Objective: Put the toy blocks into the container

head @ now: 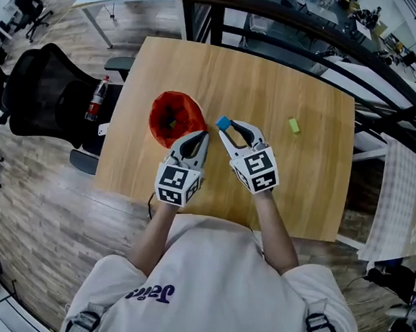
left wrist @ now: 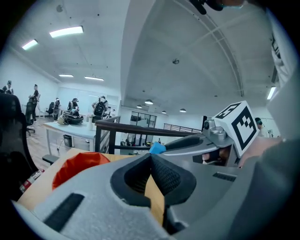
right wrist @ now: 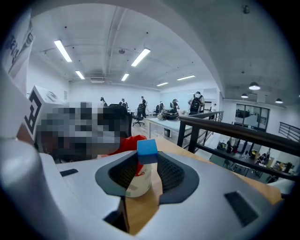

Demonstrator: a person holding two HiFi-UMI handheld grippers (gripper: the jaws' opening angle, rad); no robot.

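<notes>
1. Looking down in the head view, a light wooden desk (head: 202, 67) carries a round red soft-sided container (head: 176, 118) near its left part. A small light-green toy block (head: 294, 125) lies well apart on the desk's right part. The left gripper (head: 200, 135) hangs just beside the container's near-right rim with its jaws pressed together. The right gripper (head: 227, 129) is next to it, its jaws pinching a small blue toy cube (head: 223, 122) at their tips. The cube is close to the container's right edge but not inside it. A black mesh office chair (head: 41, 89) stands off the desk's left side.

2. In the left gripper view, the left gripper (left wrist: 150, 158) has its jaws meeting at the tips, with nothing between them. The red container (left wrist: 77, 168) sits to the lower left. The right gripper (left wrist: 161, 149) reaches in from the right, with the blue cube (left wrist: 157, 148) at its tip.

3. In the right gripper view, the right gripper (right wrist: 147, 161) has its jaws closed on the blue cube (right wrist: 147, 150), which sits upright at their very tips. Part of the red container (right wrist: 125, 143) shows behind, to the cube's left. A dark railing (right wrist: 225, 129) runs past the desk's far edge.
</notes>
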